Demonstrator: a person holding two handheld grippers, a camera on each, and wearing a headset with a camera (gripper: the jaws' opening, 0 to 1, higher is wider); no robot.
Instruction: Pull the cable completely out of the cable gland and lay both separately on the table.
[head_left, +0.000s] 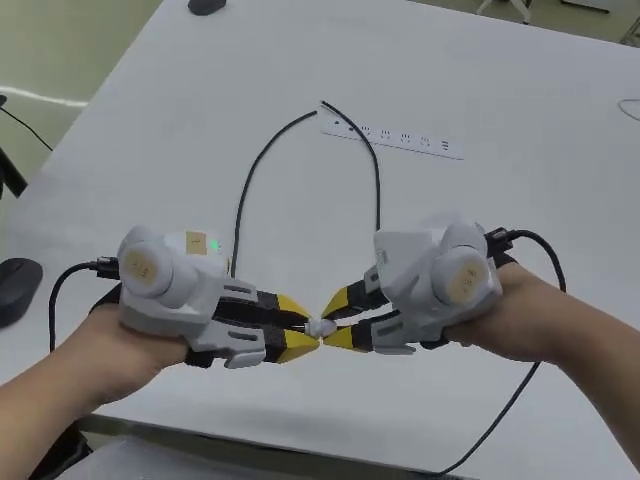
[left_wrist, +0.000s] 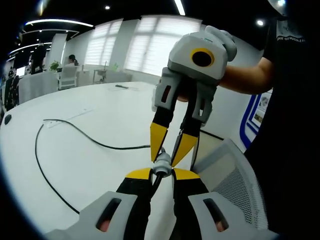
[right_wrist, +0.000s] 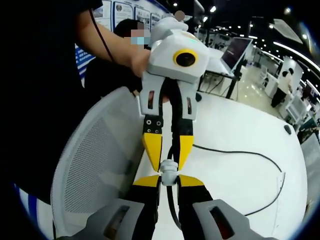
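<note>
The left claw (head_left: 305, 328) and right claw (head_left: 334, 321) are meeting tip to tip, both pinching the cable gland (head_left: 320, 327) between them. Its cable (head_left: 245, 190) is looping beyond them over the counter (head_left: 500, 90). Likely best: one claw regripping the cable, then pulling straight.

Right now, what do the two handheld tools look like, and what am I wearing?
The left tool and right tool match: rounded white-grey housings, black jaws with yellow tips, and a tan round disc on each body. The left one carries a green light. A black lead trails from each rear. You wear a black top; your forearms are bare.
</note>
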